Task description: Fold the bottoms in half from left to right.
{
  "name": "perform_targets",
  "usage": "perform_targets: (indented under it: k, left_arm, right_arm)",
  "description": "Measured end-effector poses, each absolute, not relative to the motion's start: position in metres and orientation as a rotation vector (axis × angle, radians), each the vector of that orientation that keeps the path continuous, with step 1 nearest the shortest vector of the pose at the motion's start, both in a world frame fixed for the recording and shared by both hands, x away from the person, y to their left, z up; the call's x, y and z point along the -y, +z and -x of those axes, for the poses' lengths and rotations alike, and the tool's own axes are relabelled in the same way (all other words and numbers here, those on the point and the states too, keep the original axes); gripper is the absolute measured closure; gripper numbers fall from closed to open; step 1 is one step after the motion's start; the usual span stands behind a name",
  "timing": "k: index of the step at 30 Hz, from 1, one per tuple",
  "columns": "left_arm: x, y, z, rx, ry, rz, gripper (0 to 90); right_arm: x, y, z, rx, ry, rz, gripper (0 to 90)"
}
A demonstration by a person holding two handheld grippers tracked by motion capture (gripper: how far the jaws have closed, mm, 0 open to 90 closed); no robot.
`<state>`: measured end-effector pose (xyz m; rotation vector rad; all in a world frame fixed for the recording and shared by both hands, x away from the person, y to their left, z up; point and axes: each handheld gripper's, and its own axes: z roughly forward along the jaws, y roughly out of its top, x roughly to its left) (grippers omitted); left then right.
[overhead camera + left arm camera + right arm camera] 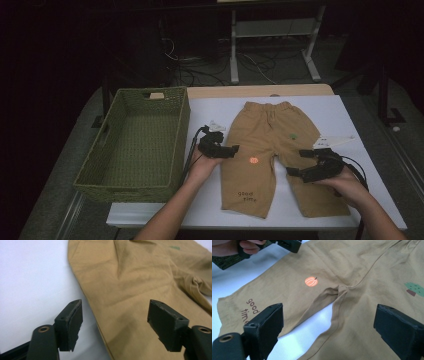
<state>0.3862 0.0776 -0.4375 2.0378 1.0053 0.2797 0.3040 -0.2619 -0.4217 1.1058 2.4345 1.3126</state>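
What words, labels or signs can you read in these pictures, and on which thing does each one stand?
"good time": dark stitched letters near the hem of one leg of the tan trousers; in the right gripper view the end of "time" is hidden behind a jaw.
A pumpkin picture and a green tree picture on the trousers bear no text.
Nothing else is readable.

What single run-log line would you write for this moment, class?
scene: tan trousers flat on white table | left tongs: open, astride trouser edge | right tongs: open, over right leg | green basket: left
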Motion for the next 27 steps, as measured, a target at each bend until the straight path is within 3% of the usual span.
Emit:
perform_targets:
  k: [18, 23, 25, 27]
  left_arm:
    - [-0.069, -0.455, -0.403, -1.039, 0.270, -2.077, 38.3]
    - [-0.069, -0.454, -0.403, -1.033, 0.276, -2.088, 49.4]
    - [-0.068, -0.454, -0.402, -1.037, 0.279, -2.086, 58.1]
    - [-0.068, -0.454, -0.402, -1.040, 0.277, -2.086, 59.8]
  right_arm:
    - [0.260, -0.422, -0.303, -2.442, 1.294, -1.092, 10.2]
    - [0.260, -0.422, -0.303, -2.442, 1.292, -1.092, 10.2]
    - [0.261, -0.422, -0.303, -2.439, 1.296, -1.094, 10.3]
    - [0.261, -0.422, -0.303, -2.439, 1.297, -1.095, 10.3]
